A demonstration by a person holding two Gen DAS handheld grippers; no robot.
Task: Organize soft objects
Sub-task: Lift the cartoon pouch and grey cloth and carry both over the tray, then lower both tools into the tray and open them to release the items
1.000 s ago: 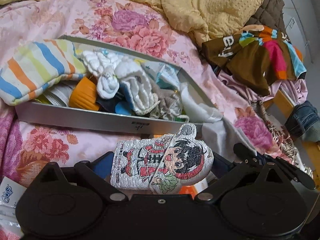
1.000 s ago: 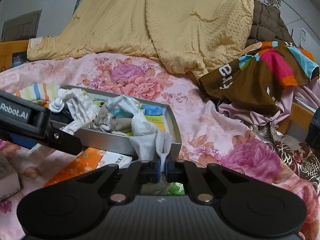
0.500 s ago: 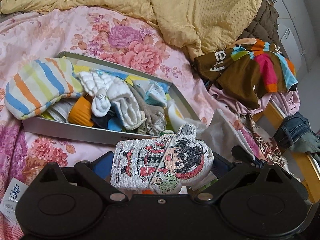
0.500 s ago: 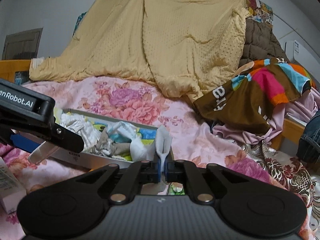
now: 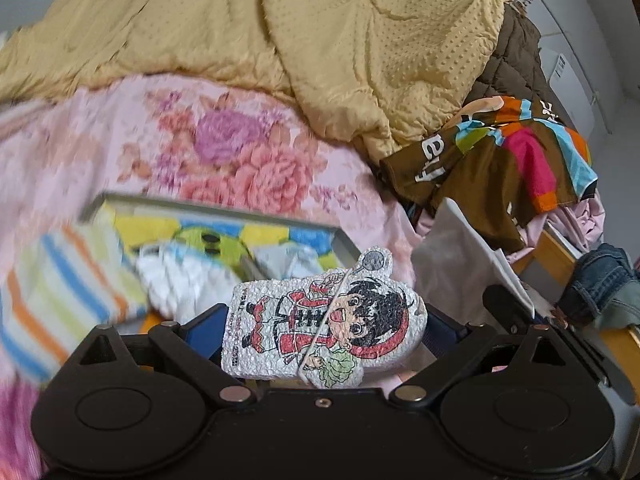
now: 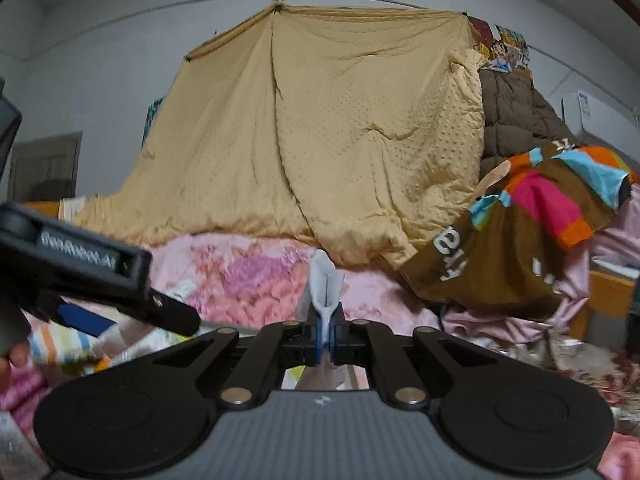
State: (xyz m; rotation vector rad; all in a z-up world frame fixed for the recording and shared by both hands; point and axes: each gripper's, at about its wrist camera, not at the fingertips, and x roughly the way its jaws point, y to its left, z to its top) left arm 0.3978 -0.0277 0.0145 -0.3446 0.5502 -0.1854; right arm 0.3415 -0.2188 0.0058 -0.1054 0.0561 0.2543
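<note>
My left gripper [image 5: 324, 332] is shut on a white foam sponge [image 5: 320, 332] printed with a cartoon figure, held above the near side of a grey tray [image 5: 344, 242]. The tray lies on the bed and holds a striped cloth [image 5: 60, 292], a white ridged cloth [image 5: 180, 284] and a green-yellow towel [image 5: 208, 236]. My right gripper [image 6: 326, 336] is shut on a white cloth [image 6: 326, 284] whose folded end sticks up between the blue pads. That same white cloth [image 5: 460, 252] shows at the right of the left wrist view. The left gripper [image 6: 82, 318] appears at the left of the right wrist view.
A pink floral sheet [image 5: 240, 152] covers the bed. A yellow blanket [image 6: 320, 140] hangs behind it. At the right lie a brown multicoloured garment [image 5: 500, 160], a brown quilted jacket [image 6: 512, 120] and jeans [image 5: 600, 280] by the wooden bed frame [image 5: 560, 248].
Both grippers have risen from the tray with their loads still held. The right wrist view has tilted up, so the tray has dropped out of it and the wall shows.
</note>
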